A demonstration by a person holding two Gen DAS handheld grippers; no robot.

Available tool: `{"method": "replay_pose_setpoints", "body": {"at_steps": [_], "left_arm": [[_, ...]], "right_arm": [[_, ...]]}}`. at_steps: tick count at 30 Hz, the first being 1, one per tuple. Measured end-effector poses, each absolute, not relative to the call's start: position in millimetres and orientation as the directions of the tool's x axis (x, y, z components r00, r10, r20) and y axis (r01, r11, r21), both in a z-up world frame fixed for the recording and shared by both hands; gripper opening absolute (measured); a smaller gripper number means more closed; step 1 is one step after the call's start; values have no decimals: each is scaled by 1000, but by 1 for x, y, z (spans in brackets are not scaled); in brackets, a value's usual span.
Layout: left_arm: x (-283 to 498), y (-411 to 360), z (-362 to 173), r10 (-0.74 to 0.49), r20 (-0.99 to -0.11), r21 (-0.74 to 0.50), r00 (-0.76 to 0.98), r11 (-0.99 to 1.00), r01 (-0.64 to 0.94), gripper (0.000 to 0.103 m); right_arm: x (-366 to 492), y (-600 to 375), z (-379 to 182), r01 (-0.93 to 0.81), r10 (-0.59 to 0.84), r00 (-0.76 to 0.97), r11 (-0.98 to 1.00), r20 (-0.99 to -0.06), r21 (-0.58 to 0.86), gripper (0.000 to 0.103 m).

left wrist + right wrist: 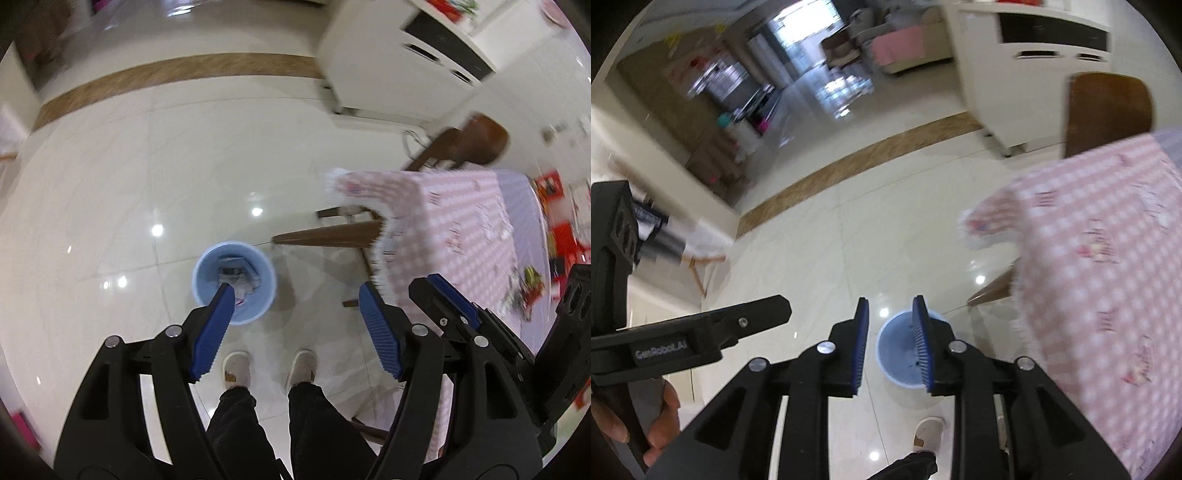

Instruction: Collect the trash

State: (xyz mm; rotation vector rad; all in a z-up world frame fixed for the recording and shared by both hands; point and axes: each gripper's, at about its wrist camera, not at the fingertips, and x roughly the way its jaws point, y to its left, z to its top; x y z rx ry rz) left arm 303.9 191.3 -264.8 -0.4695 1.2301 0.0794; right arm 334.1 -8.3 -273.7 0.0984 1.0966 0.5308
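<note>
Trash (pixel 236 278) sits inside the pale blue bin (pixel 266 295) on the floor (pixel 147 166) — below both grippers. The left gripper (pixel 295 328) has its fingers spread wide and empty; the right gripper (pixel 891 347) has its fingers parted, holding nothing. Just beside the bin stands the table (pixel 1108 258) in its pink checked cloth.

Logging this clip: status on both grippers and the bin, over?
Left gripper jaws wide, empty. Right gripper jaws partly open, empty. Blue bin on the floor below, trash inside. Table to the right, nothing in the way.
</note>
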Motion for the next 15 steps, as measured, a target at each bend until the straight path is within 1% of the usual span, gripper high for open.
{"method": "replay_pose_setpoints", "body": {"at_steps": [3,4,8,15], "left_arm": [[324,154,-255,-217,-912,-304,347,928,-217,69],[334,131,-250,-234,-909,-304,345,939,-164,69],[358,63,-239,-272,-904,-293,330,956,-16,71],[392,-85,-251,-322,-918,-272,231,936,223,71]], "right_arm": [[334,-59,-258,-267,428,419,901,-801,341,24],[335,-71,-256,-246,419,432,907,-799,342,25],[335,-154,-250,-83,339,509,934,-791,347,25],[328,-292,-259,166,174,575,932,-799,322,25]]}}
